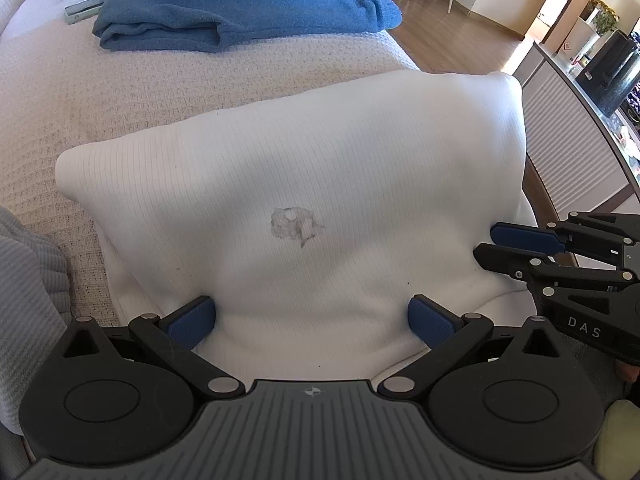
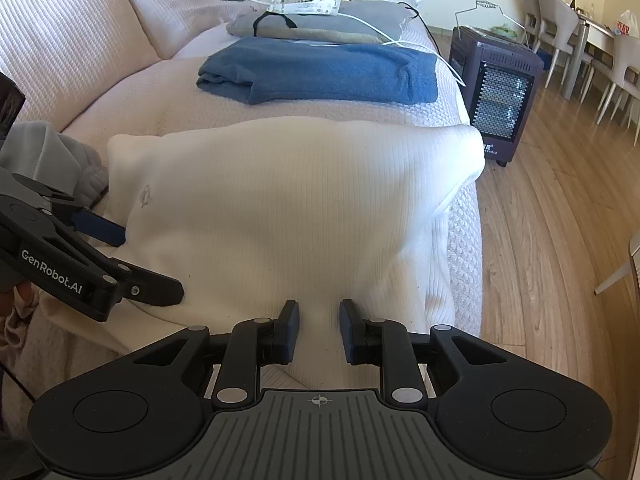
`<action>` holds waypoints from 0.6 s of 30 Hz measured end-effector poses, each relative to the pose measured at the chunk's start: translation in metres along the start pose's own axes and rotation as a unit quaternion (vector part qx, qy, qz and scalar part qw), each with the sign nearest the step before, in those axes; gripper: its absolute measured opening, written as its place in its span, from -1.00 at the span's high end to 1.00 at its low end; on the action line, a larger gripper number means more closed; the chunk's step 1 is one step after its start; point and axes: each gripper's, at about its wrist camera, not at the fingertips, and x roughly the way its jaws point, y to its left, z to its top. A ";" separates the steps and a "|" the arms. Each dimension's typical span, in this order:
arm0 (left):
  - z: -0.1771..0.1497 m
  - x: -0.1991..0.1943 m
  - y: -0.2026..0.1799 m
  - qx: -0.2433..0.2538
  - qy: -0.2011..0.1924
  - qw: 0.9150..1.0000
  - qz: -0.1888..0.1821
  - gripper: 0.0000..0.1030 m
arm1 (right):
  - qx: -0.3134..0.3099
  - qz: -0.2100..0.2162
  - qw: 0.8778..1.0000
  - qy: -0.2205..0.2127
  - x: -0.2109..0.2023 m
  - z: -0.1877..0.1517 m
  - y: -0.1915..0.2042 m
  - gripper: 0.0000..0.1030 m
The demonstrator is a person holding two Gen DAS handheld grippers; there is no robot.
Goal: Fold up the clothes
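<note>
A white ribbed garment (image 1: pixel 300 160) (image 2: pixel 300 184) with a small grey print (image 1: pixel 294 226) lies spread on the cream sofa cover (image 1: pixel 80 92). Its far right corner hangs over the sofa edge. My left gripper (image 1: pixel 312 320) stands wide open at the garment's near edge, with the cloth lying between its blue pads (image 1: pixel 192 322). From the right wrist view, the left gripper (image 2: pixel 150 264) is at the garment's left side. My right gripper (image 2: pixel 319 328) has its pads close together, with a ridge of the white cloth pinched between them. In the left wrist view the right gripper (image 1: pixel 485 243) sits at the garment's right edge.
A folded blue towel (image 2: pixel 320 68) (image 1: pixel 240 8) lies farther along the sofa, with a grey cushion (image 2: pixel 320 24) and white cable behind it. A grey garment (image 2: pixel 52 152) is bunched at the left. A heater (image 2: pixel 500 92) stands on the wood floor (image 2: pixel 560 220) right of the sofa.
</note>
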 end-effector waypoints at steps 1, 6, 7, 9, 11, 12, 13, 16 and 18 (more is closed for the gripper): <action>0.000 0.000 0.000 0.000 0.000 1.000 0.000 -1.00 | 0.000 0.000 1.000 0.000 0.000 0.000 0.000 0.56; -0.001 0.000 0.000 0.003 -0.001 1.000 0.000 -1.00 | 0.000 0.000 1.000 0.000 0.000 0.000 0.001 0.56; -0.001 0.000 -0.001 0.003 -0.001 1.000 0.000 -1.00 | 0.000 0.000 1.000 0.000 0.000 0.000 0.001 0.56; 0.000 0.000 -0.001 0.004 -0.001 1.000 0.001 -1.00 | 0.000 0.001 1.000 -0.001 0.000 0.000 0.000 0.56; 0.000 0.001 -0.001 0.006 -0.001 1.000 0.001 -1.00 | 0.000 0.002 1.000 -0.001 0.000 -0.001 0.000 0.56; 0.000 0.001 -0.001 0.006 -0.001 1.000 0.002 -1.00 | -0.001 0.002 1.000 -0.001 0.000 -0.001 0.000 0.56; 0.000 0.001 -0.001 0.007 -0.001 1.000 0.002 -1.00 | -0.001 0.002 1.000 -0.001 0.000 -0.001 0.000 0.56; 0.000 0.001 -0.001 0.009 -0.002 1.000 0.002 -1.00 | -0.001 0.003 1.000 -0.002 0.000 -0.001 0.000 0.56; -0.001 0.000 -0.001 0.011 -0.004 1.000 0.003 -1.00 | -0.001 0.003 1.000 -0.002 0.000 -0.001 -0.001 0.56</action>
